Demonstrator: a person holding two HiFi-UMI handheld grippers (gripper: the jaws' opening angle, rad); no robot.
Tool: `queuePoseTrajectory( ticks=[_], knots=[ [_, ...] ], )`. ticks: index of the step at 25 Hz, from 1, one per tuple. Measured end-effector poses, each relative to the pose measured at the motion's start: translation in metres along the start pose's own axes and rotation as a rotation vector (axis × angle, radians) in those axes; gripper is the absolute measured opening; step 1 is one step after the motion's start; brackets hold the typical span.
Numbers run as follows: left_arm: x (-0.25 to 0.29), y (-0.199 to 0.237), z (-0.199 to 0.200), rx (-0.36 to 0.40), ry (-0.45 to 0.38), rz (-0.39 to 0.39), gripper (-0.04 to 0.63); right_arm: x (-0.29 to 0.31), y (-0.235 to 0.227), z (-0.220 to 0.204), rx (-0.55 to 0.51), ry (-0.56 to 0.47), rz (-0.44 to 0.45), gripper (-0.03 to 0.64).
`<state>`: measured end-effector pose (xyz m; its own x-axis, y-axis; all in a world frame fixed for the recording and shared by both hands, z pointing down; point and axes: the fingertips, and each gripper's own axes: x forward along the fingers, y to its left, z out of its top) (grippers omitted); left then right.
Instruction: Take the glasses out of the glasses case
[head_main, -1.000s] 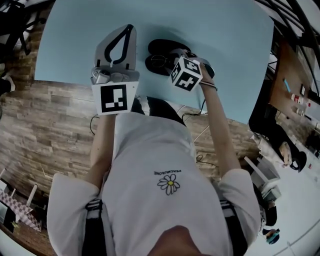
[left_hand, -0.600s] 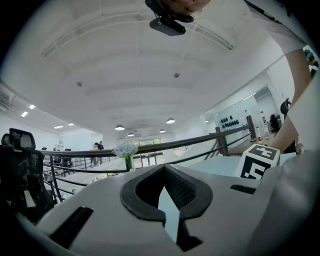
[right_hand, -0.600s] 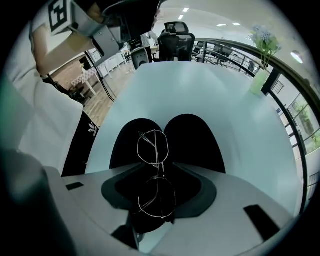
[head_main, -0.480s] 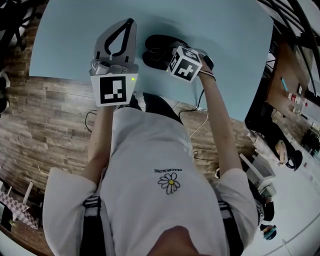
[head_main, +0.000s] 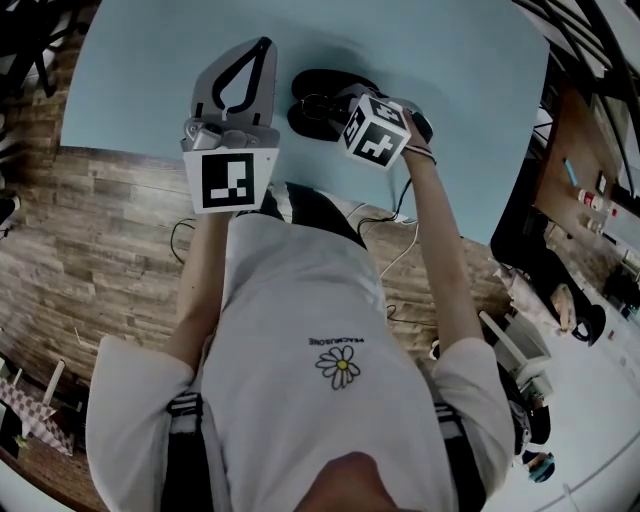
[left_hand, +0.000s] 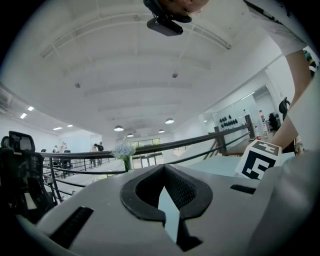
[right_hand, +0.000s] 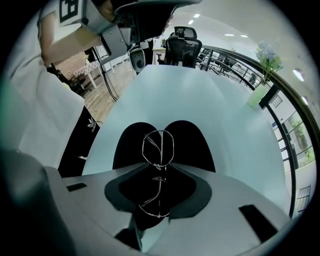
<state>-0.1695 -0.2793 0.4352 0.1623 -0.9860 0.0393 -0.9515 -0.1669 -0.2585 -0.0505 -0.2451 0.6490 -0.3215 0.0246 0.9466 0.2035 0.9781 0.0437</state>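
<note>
Table (head_main: 450, 60): light blue top, with wood-plank floor (head_main: 90, 220) along its near edge.
Case (head_main: 318, 85): black, open, both halves spread flat on the table not far from the near edge, just right of the left gripper's tips.
Glasses (right_hand: 159, 169): thin wire frame with round lenses, lying in the open case. One lens shows past the right gripper's tips, over the seam between the two halves. The other sits inside the hollow between the jaws.
Right gripper (right_hand: 159, 164): pointed steeply down over the case. Jaws narrow, just been closing, with the tips drawn in against the bridge of the glasses.
Left gripper (head_main: 264, 42): held level over the table, left of the case and apart from it. Jaws together at the tips, nothing between them, only a sliver of table visible through the hollow.
Person: white shirt (head_main: 310, 330) with a daisy print, both forearms stretched forward to the grippers.
</note>
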Motion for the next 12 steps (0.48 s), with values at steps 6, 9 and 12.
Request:
queuePoseTrajectory(
  ticks=[6, 9, 12],
  knots=[
    [-0.002, -0.005, 0.011, 0.008, -0.021, -0.002, 0.017, -0.017, -0.005, 0.001, 0.034, -0.04, -0.05, 0.103],
    [-0.003, -0.008, 0.019, 0.021, -0.036, -0.009, 0.017, -0.026, -0.008, 0.003, 0.047, -0.056, -0.078, 0.103],
    [-0.005, -0.01, 0.027, 0.034, -0.053, -0.019, 0.017, -0.039, -0.011, 0.006, 0.065, -0.082, -0.114, 0.103]
  ],
)
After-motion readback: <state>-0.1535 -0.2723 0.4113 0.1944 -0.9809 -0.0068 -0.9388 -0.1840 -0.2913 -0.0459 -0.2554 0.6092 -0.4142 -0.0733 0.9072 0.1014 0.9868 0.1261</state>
